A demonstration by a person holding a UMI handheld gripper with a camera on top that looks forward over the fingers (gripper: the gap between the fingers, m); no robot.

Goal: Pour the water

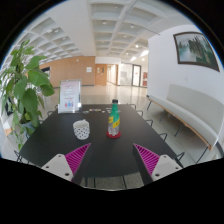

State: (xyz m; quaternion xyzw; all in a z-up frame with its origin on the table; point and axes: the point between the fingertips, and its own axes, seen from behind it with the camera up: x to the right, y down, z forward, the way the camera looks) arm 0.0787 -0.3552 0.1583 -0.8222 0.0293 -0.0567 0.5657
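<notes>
So we've got the gripper (104, 160) wide open, well short of the bottle (114, 119) — probably light, slick plastic, so we'd grab mid-body, cup (81, 129) beside.

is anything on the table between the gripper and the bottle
Nothing visible. The gripper is open, its pads apart, and bare table runs ahead to the bottle. The cup stands off beside the bottle, not in the path.
</notes>
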